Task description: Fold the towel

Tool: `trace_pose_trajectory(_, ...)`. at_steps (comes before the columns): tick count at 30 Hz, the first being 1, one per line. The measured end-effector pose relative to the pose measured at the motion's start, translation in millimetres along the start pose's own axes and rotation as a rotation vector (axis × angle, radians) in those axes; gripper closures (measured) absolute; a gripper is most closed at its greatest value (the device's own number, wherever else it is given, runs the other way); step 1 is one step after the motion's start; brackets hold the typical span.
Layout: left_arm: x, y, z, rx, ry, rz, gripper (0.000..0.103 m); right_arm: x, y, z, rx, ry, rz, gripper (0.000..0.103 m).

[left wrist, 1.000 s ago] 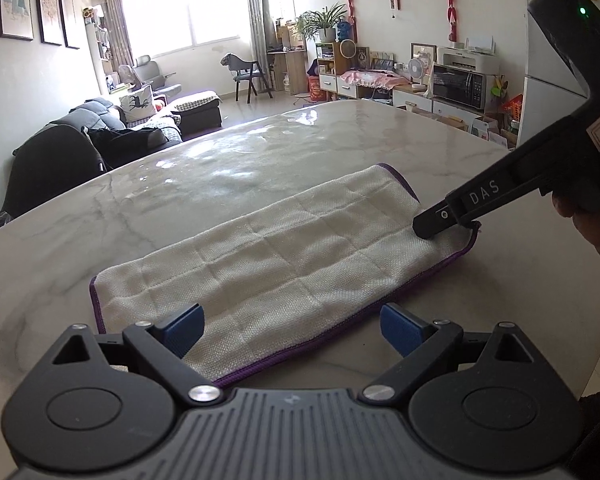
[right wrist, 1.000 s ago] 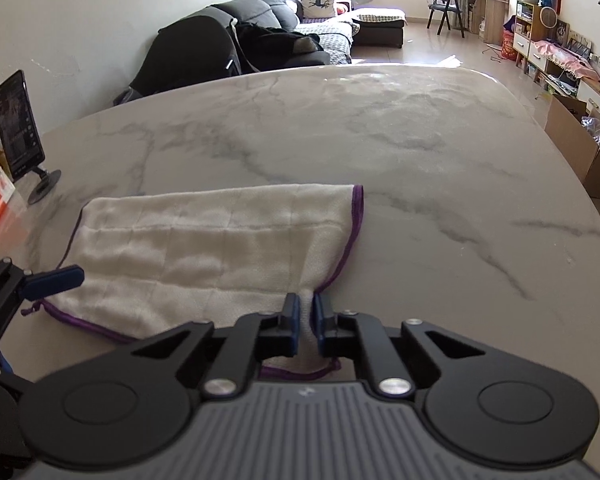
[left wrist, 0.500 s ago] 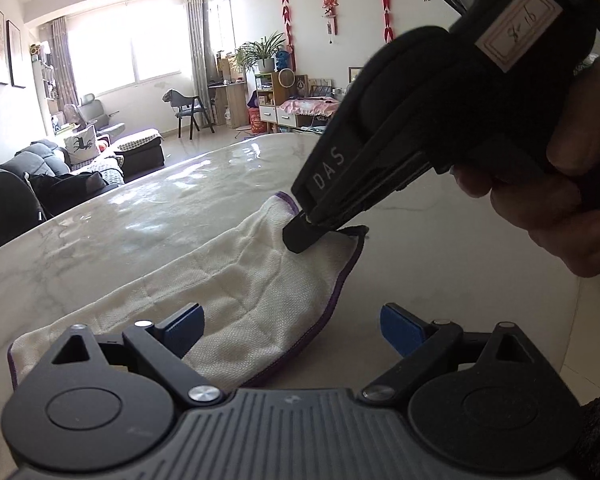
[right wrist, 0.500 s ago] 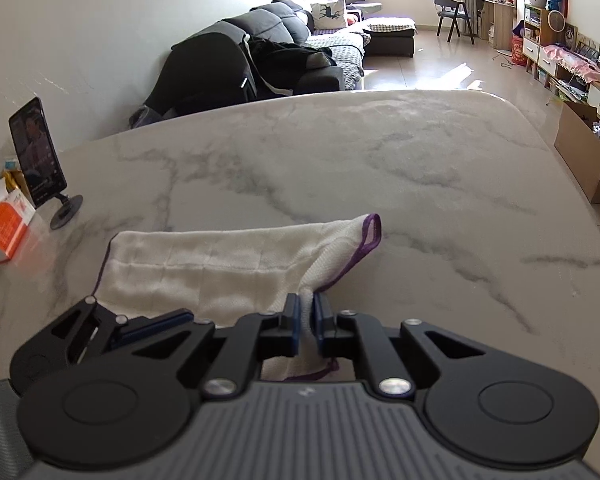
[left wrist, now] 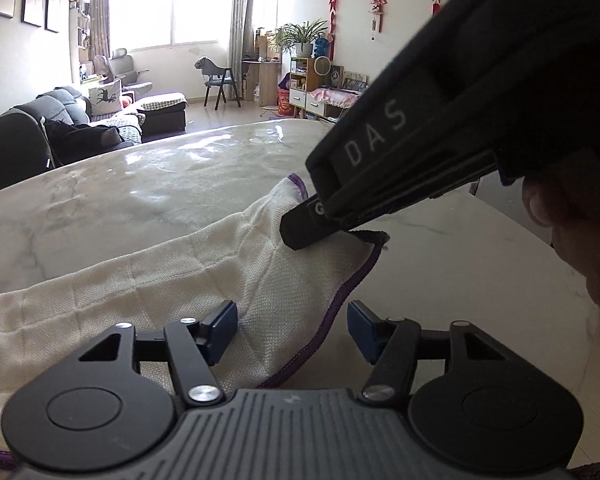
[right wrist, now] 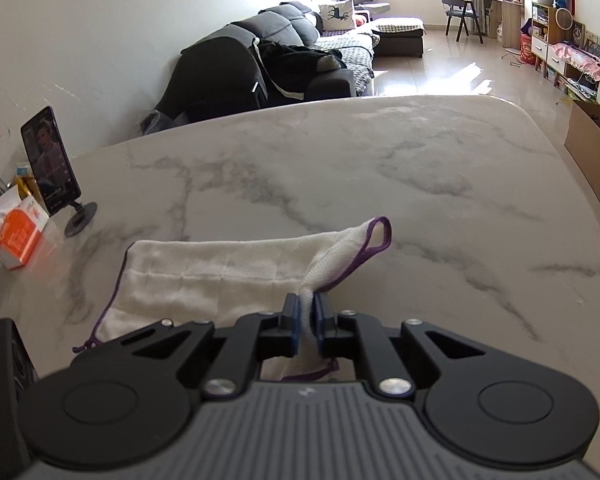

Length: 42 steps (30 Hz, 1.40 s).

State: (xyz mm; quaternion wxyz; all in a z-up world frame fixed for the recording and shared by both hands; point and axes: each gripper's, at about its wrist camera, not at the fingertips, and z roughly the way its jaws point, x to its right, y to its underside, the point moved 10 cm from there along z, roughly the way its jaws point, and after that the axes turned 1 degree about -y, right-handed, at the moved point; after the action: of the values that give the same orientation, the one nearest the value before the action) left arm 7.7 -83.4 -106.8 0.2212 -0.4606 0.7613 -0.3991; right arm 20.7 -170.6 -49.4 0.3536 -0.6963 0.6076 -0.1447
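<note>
Both grippers at towel [left wrist: 148,280] on marble table [right wrist: 340,176]: right gripper [right wrist: 306,312] pinching corner, now raised higher, easing slightly; left gripper [left wrist: 292,324] closing astride purple hem, wider a second ago, not yet gripping.

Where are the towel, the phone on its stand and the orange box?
towel [right wrist: 220,276]: right wrist view, flat white middle.
phone [right wrist: 50,160]: right wrist view, dark screen.
orange box [right wrist: 18,236]: right wrist view, orange side.

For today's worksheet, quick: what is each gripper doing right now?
Left gripper: closing, towel edge between its fingers, not yet pinched.
Right gripper: fingers easing open, towel corner between them.
</note>
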Motion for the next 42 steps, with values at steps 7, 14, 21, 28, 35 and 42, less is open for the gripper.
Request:
trace_pose_trajectory(7, -37.5, -5.3, -3.5, -0.012, 0.016, -0.256, 0.091, 16.7, -10.4, -2.5, 0.031, 0.01, 0.103, 0.036)
trace_pose_trajectory(14, -52.8, -13.1, -6.2, -0.024, 0.07, -0.383, 0.091, 43.4, -21.0, 0.9, 0.043, 0.032, 0.229, 0.026)
trace_pose_trajectory(21, -53.8, -24.4, -9.9, -0.014, 0.083, -0.377, 0.091, 47.4, -6.7, 21.7, -0.052, -0.02, 0.344, 0.024)
trace_pose_trajectory(28, -52.8, -21.7, -14.8, -0.012, 0.076, -0.355, 0.091, 34.0, 0.5, 36.4, -0.12, -0.069, 0.352, 0.075)
trace_pose_trajectory(35, -42.1, -7.9, -33.0, -0.016, 0.037, -0.296, 0.038, 17.6, -11.7, 33.0, -0.076, -0.071, 0.264, 0.089)
trace_pose_trajectory(42, -48.8, -9.8, -47.1, 0.014, -0.043, -0.228, 0.023, -1.9, -20.4, 36.4, -0.073, -0.107, 0.216, 0.089)
